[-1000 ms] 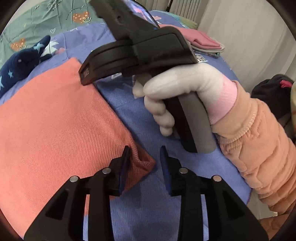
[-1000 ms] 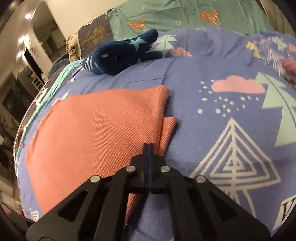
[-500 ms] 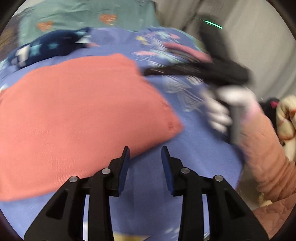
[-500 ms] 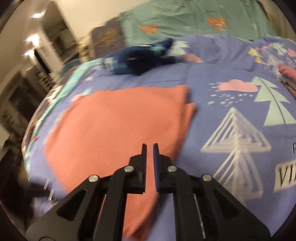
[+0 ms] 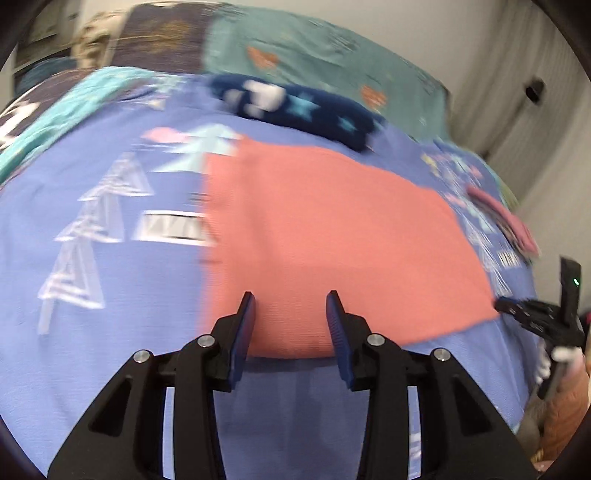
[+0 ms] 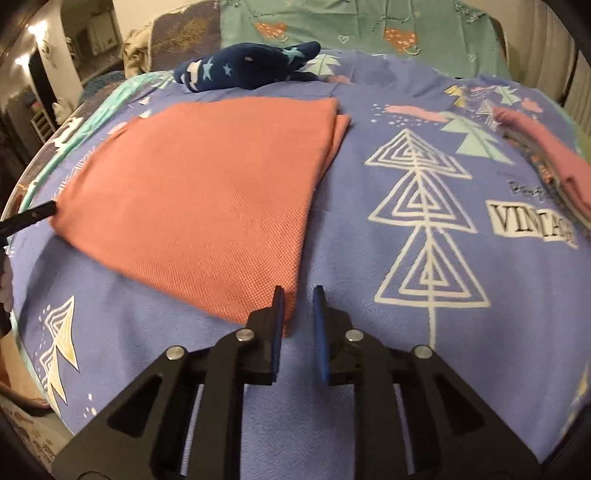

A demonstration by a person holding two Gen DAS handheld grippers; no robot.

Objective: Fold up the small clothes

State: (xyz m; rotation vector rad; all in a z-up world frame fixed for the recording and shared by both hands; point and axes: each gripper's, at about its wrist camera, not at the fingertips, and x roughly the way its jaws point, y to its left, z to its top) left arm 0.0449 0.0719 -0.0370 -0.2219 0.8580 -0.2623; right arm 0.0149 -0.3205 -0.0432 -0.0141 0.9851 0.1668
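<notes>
A coral-orange folded cloth point(image 5: 332, 236) lies flat on the blue patterned bedspread point(image 5: 110, 332); it also shows in the right wrist view point(image 6: 207, 192). My left gripper point(image 5: 291, 317) is open and empty, with its fingertips over the cloth's near edge. My right gripper point(image 6: 298, 306) is open a little and empty, just at the cloth's near right corner. The right gripper also shows at the far right of the left wrist view point(image 5: 535, 317). The left gripper's tip shows at the left edge of the right wrist view point(image 6: 29, 216).
A dark blue star-print plush point(image 6: 247, 66) lies at the back of the bed, also in the left wrist view point(image 5: 295, 107). A stack of folded pink clothes point(image 6: 546, 147) sits at the right. A teal blanket point(image 6: 369, 29) lies behind.
My right gripper has opened and let go of the cloth, then drawn back to its near corner. My left gripper has swung left along the cloth's near edge. The cloth now lies flat.
</notes>
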